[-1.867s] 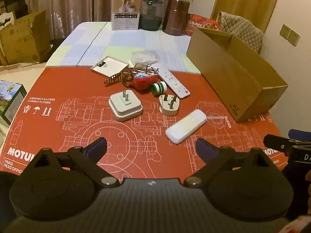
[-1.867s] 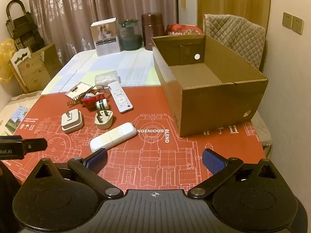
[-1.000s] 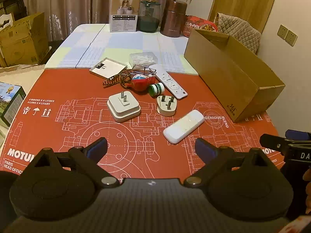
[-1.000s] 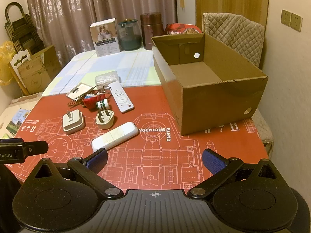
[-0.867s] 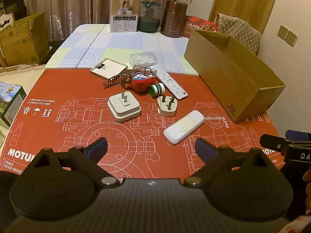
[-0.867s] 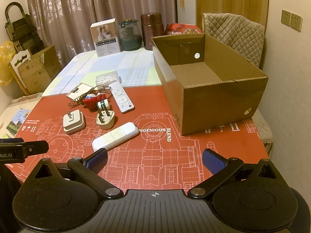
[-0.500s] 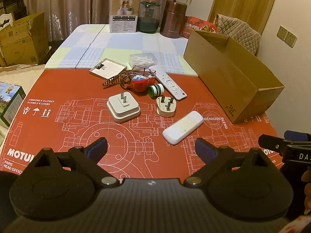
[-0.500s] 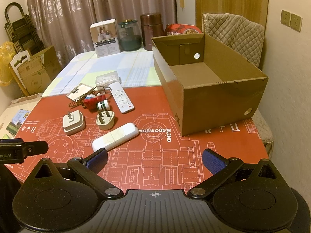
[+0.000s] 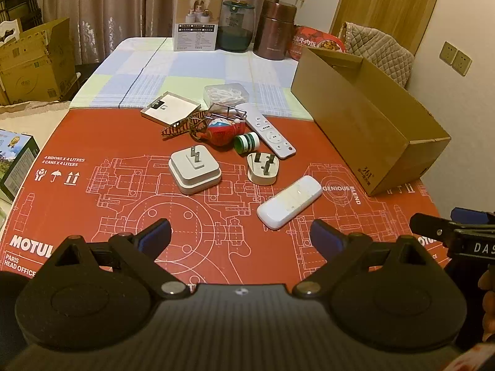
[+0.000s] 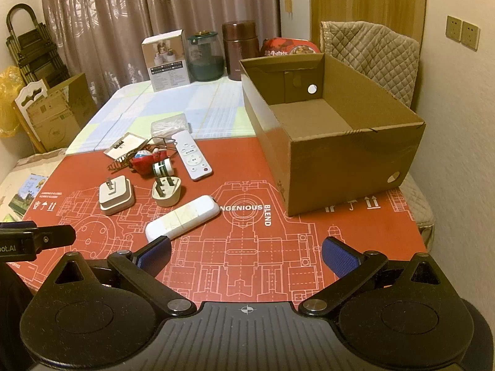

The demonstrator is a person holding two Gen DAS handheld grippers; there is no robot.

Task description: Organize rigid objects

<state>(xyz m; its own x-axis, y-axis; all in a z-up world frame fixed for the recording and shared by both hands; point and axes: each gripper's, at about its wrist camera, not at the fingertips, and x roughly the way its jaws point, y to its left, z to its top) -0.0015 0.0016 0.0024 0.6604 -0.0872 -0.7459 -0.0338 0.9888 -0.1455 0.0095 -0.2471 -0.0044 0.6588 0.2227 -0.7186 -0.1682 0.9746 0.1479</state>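
Small rigid items lie in a cluster on the red mat: a white oblong device, a square white plug adapter, a cream three-pin plug, a white remote, a green-capped bottle, a red toy and a flat white box. An open cardboard box stands to their right, with nothing inside. My left gripper and right gripper both hover open and hold nothing, short of the items.
At the table's far end stand a white carton, a dark glass jar, a brown canister and a red snack pack. A padded chair sits behind the box. Cardboard boxes stand on the floor at left.
Both views have crept slightly nearer to the items since the earliest frames; over the last second nothing has visibly moved, and both grippers stay open.
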